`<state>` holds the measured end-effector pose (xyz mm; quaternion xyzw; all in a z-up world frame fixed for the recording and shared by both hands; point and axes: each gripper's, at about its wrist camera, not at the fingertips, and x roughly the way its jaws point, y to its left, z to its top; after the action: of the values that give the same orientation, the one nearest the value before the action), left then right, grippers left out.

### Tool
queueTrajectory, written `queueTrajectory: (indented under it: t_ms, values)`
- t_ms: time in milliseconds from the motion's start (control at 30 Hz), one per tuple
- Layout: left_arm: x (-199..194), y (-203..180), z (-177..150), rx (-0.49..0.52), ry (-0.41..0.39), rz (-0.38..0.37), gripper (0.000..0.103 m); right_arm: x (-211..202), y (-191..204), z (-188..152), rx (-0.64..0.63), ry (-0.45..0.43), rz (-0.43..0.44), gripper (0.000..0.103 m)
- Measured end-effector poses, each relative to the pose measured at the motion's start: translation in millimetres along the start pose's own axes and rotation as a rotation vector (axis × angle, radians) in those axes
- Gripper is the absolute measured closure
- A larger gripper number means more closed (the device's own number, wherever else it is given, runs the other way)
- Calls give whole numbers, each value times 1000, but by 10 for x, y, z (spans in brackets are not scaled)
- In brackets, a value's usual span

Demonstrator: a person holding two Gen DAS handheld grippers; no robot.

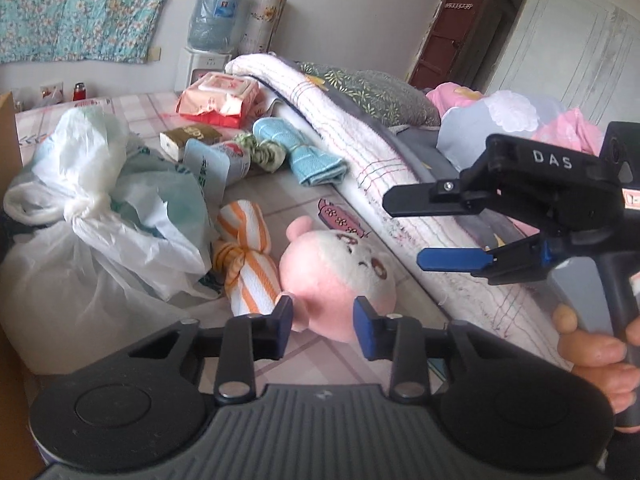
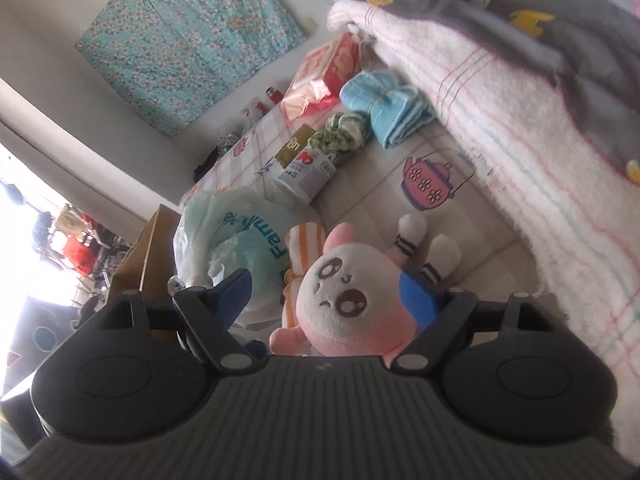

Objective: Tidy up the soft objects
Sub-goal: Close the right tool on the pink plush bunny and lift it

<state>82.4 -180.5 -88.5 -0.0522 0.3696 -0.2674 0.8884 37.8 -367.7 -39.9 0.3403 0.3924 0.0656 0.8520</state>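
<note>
Pink plush toy (image 1: 340,276) lies on the patterned bed sheet (image 1: 320,200), head toward both grippers, touching the orange-striped rolled cloth (image 1: 248,256) on its one side. Blue knotted cloth (image 1: 308,152) and green knotted cloth (image 1: 264,152) sit farther up the sheet, near the folded white blanket (image 1: 360,128).

Left gripper (image 1: 324,324): jaws apart, empty, just short of the plush. Right gripper (image 2: 328,296): jaws apart, straddling the plush head, not clamped.

Judged step: approach to grasp the plush. Next move calls for closing on the head without snagging the striped cloth or the plastic bags (image 1: 100,208).
</note>
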Motion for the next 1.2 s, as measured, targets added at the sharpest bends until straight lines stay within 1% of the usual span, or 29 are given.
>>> queueTrajectory:
  t_ms: [100,233,367,467,633,667,800,867,900,1000,1200]
  values:
    - [45,-1,12,6,7,16,71,119,-17,8,11,24,15,22]
    - [116,32,26,-5,24,23,71,281,-37,28,11,48,3,22]
    - [153,42,50,-12,29,33,70,363,-60,90,0,46,-21,21]
    - [149,48,68,-18,20,21,64,409,-103,127,13,50,-25,21]
    - [212,13,90,-11,18,15,63,508,-154,126,16,73,-35,21]
    - [228,15,91,-14,19,15,64,514,-143,113,9,75,-41,21]
    - [268,44,110,-43,4,-4,73,548,-140,113,-1,84,-51,21]
    - [278,50,126,-50,-3,-9,76,573,-192,111,13,94,-53,21]
    - [284,48,131,-49,-4,-8,80,604,-230,104,30,105,-52,21]
    - [290,29,147,-45,-10,-15,86,639,-325,76,68,105,-19,21]
    - [213,-69,179,-18,-43,-21,87,552,-329,48,90,88,3,25]
